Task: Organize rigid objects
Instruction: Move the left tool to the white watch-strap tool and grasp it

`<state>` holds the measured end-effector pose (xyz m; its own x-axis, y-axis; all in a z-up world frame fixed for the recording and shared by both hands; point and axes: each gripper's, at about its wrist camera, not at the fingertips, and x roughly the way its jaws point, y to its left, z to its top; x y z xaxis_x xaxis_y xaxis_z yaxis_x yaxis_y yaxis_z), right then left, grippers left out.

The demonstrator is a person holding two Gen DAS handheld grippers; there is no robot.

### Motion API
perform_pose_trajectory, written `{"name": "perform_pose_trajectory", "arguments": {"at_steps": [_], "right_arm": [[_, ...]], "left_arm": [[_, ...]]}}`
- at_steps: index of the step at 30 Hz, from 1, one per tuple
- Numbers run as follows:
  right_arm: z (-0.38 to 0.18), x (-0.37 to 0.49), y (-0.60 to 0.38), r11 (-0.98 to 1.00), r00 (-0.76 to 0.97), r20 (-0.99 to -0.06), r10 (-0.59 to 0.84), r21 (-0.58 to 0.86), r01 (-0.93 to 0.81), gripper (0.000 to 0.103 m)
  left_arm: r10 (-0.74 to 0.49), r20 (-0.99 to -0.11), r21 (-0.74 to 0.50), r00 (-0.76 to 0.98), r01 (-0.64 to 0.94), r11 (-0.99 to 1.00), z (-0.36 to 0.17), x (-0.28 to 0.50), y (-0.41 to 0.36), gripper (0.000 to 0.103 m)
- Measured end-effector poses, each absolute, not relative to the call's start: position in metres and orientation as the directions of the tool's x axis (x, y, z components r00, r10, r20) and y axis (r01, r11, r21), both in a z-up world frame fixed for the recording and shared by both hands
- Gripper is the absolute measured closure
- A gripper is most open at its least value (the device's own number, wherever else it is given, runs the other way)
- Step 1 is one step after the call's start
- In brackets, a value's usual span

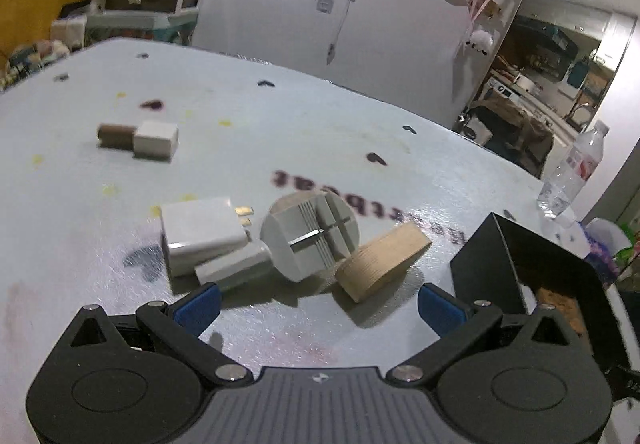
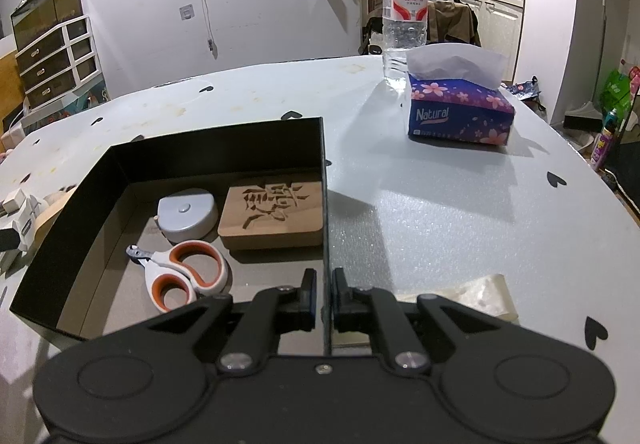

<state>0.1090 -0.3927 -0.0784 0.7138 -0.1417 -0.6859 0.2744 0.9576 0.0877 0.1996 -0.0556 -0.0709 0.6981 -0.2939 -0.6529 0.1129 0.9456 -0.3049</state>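
The left gripper (image 1: pixel 318 306), jaws spread and empty, is held just short of a tan wooden oval block (image 1: pixel 382 260) lying on the table; a grasp is judged next. The right gripper (image 2: pixel 325 298) is clamped on the black open box's (image 2: pixel 224 142) wall. The box is cut off in the left view.

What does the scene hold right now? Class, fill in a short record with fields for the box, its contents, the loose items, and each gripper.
box: black box, open top, on the white table
in box: round grey case, carved wooden block, orange-and-white clippers
loose on table: white charger, grey round tool, wooden disc, small white-and-brown piece
left gripper: open, empty, facing the loose items
right gripper: shut on the box's side wall
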Motion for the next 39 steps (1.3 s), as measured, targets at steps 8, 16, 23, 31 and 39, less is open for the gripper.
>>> {"name": "perform_pose_trajectory", "arguments": {"at_steps": [8, 16, 23, 31, 39], "right_arm": [[-0.079, 0.110, -0.392, 0.958, 0.713, -0.686, -0.143, 0.085, 0.274, 0.094], [-0.079, 0.110, -0.391, 0.958, 0.713, -0.687, -0.144, 0.083, 0.274, 0.093], [-0.080, 0.110, -0.390, 0.957, 0.712, -0.687, -0.146, 0.084, 0.277, 0.093], [-0.080, 0.111, -0.390, 0.958, 0.711, -0.688, -0.146, 0.082, 0.276, 0.093], [-0.080, 0.110, -0.391, 0.957, 0.712, -0.688, -0.145, 0.085, 0.276, 0.093]], "left_arm": [[-0.341, -0.637, -0.362, 0.691, 0.123, 0.924, -0.085, 0.212, -0.060, 0.000], [-0.290, -0.623, -0.366, 0.726, 0.058, 0.929, -0.089, 0.234, -0.040, 0.000], [-0.246, -0.635, -0.330, 0.732, 0.030, 0.943, -0.086, 0.245, -0.040, 0.001], [-0.264, -0.634, -0.373, 0.727, 0.012, 0.928, -0.088, 0.247, -0.057, 0.009], [-0.171, -0.657, -0.356, 0.734, -0.103, 0.929, -0.084, 0.255, -0.057, 0.038]]}}
